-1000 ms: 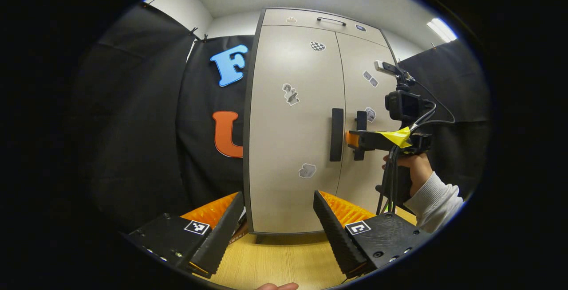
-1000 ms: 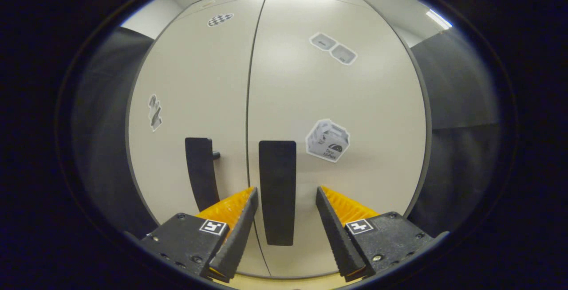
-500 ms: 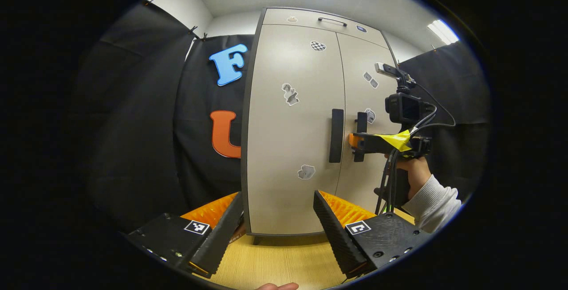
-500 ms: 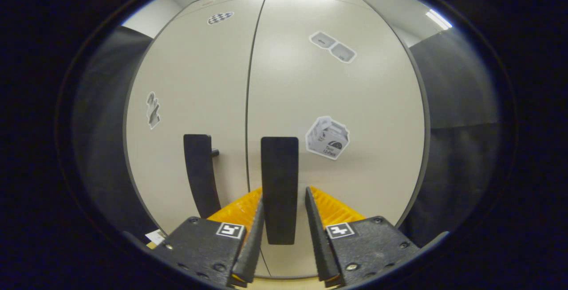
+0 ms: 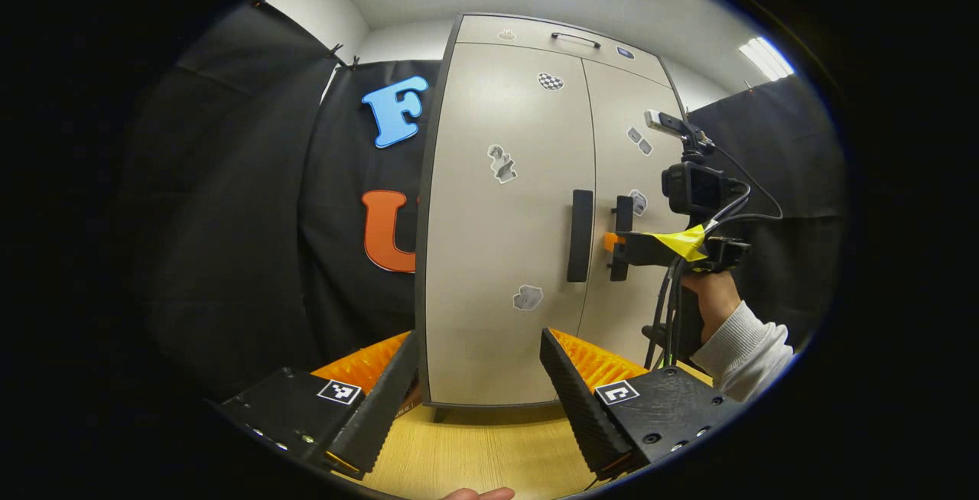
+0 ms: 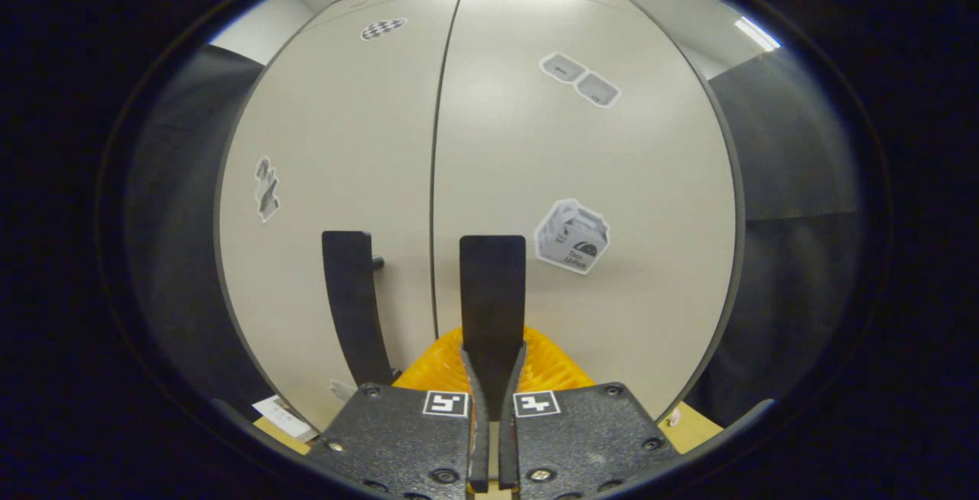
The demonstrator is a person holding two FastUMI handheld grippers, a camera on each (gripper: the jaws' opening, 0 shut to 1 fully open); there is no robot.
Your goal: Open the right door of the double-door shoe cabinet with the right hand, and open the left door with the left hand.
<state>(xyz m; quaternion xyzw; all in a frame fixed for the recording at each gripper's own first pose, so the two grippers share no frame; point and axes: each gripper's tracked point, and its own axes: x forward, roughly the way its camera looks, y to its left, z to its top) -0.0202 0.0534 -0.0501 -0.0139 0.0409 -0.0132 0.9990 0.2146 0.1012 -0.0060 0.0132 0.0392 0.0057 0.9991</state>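
Observation:
The beige shoe cabinet (image 5: pixel 497 102) stands upright with both doors flush. Each door carries a dark vertical handle beside the centre seam: the left handle (image 5: pixel 580 235) and the right handle (image 5: pixel 624 217). In the right gripper view, my right gripper (image 6: pixel 493 378) is shut on the lower part of the right handle (image 6: pixel 492 286), both fingers pressing its sides, with the left handle (image 6: pixel 350 301) just beside. The left gripper view shows that right gripper (image 5: pixel 612 244) at the handle, held by a hand (image 5: pixel 707 293). My left gripper (image 5: pixel 478 385) is open, well back from the left door (image 5: pixel 489 240), with nothing between its fingers.
A light wooden floor (image 5: pixel 489 446) runs under the cabinet. Black cloth walls stand on both sides. A top drawer with a thin handle (image 5: pixel 574 35) sits above the doors. Cables (image 5: pixel 673 309) hang from the right gripper beside a white sleeve (image 5: pixel 746 347).
My right gripper's fingers have come together from open until they press on the right handle. The left gripper has hardly moved, and the doors look the same.

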